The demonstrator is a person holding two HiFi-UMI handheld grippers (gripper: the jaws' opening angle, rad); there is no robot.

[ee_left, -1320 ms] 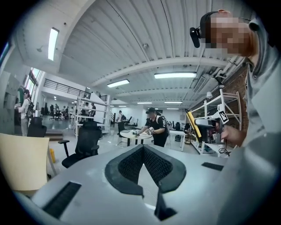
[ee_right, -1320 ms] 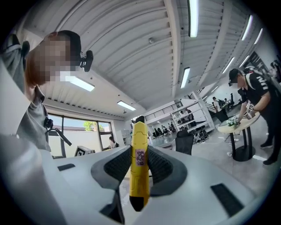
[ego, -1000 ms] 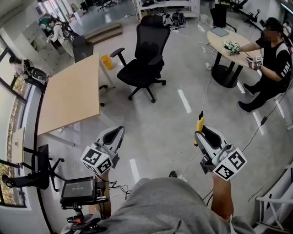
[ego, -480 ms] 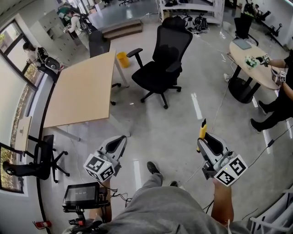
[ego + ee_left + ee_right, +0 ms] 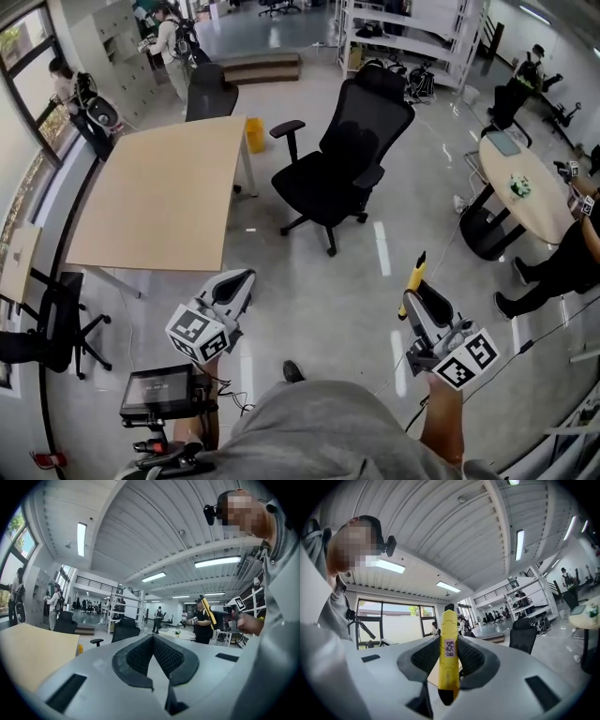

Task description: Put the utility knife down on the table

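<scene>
Desk [image 5: 159, 202]: at the far left, well apart from both grippers.
Left hand-held gripper [image 5: 236, 281]: jaws together, nothing between them.
Right hand-held gripper [image 5: 419, 292]: clamped on the yellow utility knife [image 5: 412, 274], which is held in the air above the floor [image 5: 328, 281].

Yellow knife [image 5: 449, 663] with a black tip and white label; tan worktop [image 5: 159, 192] at ten o'clock; black chair [image 5: 349, 155] at twelve.

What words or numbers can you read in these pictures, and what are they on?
No text here can be read.
sticker on the utility knife held by the right gripper: pink marks, too blurred to read.
cube on the left gripper: square marker patterns, no words.
screen: dark, too small to read.
</scene>
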